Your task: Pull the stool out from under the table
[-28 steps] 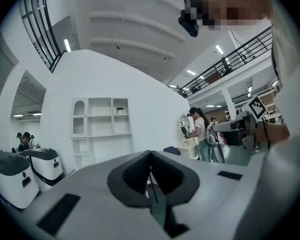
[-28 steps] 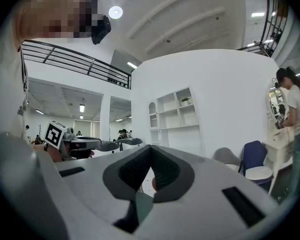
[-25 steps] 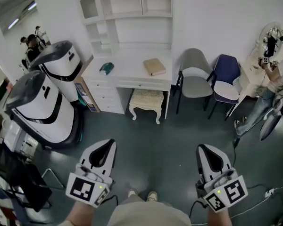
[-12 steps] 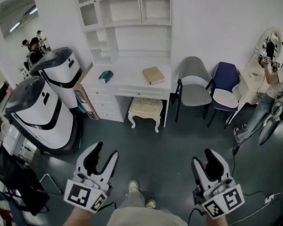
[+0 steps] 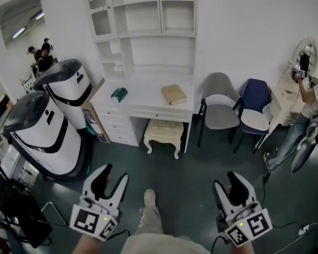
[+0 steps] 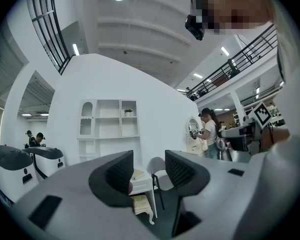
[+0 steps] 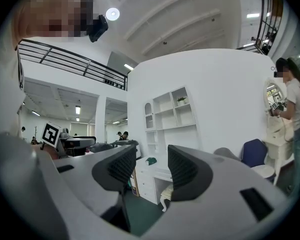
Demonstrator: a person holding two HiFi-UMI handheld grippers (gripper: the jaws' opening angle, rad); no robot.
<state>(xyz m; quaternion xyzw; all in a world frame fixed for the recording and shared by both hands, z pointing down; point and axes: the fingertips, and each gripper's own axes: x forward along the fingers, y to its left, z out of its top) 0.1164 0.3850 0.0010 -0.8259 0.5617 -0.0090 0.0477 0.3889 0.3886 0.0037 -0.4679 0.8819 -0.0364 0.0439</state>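
A cream stool with carved white legs stands tucked under the white desk, partly hidden by the desk top. The left gripper view also catches the stool low between the jaws, far off. My left gripper hangs low at the left, open and empty, well short of the stool. My right gripper hangs low at the right, also open with nothing between its jaws. In the right gripper view the stool peeks out beside the desk.
Two large white-and-black machines stand left of the desk. A grey chair and a blue chair sit right of it. A person stands at the far right. A tan book and a teal object lie on the desk.
Both grippers went from shut to open, then held. The view has crept toward the desk and the person's foot has stepped forward.
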